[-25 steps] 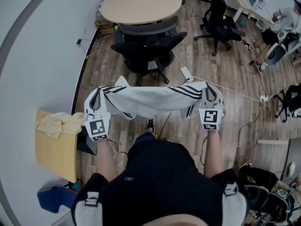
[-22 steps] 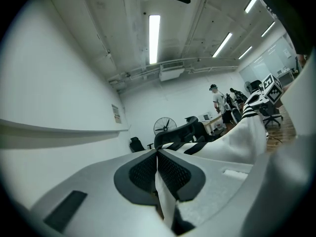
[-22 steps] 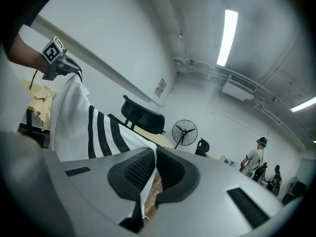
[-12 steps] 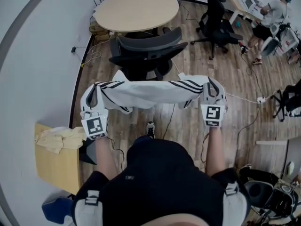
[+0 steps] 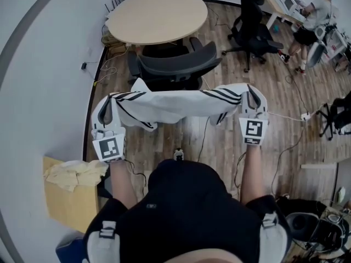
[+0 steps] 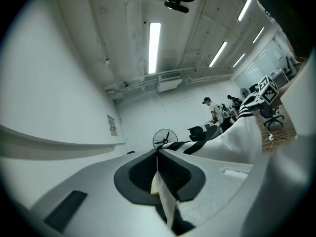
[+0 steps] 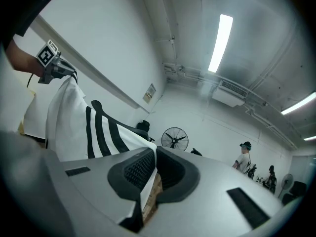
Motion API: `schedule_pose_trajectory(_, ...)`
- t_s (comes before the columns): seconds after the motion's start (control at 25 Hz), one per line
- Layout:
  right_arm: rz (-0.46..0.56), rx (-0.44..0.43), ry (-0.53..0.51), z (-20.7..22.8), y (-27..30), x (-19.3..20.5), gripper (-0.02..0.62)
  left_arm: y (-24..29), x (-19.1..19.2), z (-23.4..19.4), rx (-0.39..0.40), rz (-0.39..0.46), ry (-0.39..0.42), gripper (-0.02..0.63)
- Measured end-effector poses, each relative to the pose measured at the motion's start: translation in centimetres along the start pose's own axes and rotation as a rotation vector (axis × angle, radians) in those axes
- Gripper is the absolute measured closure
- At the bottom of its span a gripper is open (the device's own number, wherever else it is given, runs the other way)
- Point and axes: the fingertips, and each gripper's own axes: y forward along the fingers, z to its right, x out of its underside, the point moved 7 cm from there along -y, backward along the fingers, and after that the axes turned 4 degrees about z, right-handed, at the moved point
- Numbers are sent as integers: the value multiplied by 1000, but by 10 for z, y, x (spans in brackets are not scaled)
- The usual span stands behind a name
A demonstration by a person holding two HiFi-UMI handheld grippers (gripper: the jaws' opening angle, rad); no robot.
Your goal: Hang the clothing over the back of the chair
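Observation:
A white garment with black stripes (image 5: 170,106) hangs stretched between my two grippers, held up in the air. My left gripper (image 5: 106,109) is shut on its left end, and white cloth shows pinched between the jaws in the left gripper view (image 6: 160,181). My right gripper (image 5: 252,100) is shut on the right end, where the striped cloth (image 7: 98,132) runs into the jaws. A black office chair (image 5: 174,66) stands just beyond the garment, its curved back facing me, tucked against a round wooden table (image 5: 156,15).
A white wall runs along the left. A cardboard box (image 5: 68,196) with crumpled cloth sits on the floor at my left. Cables cross the wooden floor (image 5: 219,141). More black chairs (image 5: 253,23) and a person (image 5: 310,21) are at the far right.
Both grippers have carried the stretched garment forward, closer to the chair back. The chair and table now sit lower and nearer in the head view.

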Motion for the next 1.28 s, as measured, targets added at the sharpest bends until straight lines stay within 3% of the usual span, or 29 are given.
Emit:
schedule_pose_trajectory(0.72,21,87,-17,16,66,-20,595,76,4,-37,9,87,-15,601)
schedule_pose_trajectory(1.28,71,28,-7,38,164,-12,595,143,12,-43,-58,55,-14,600)
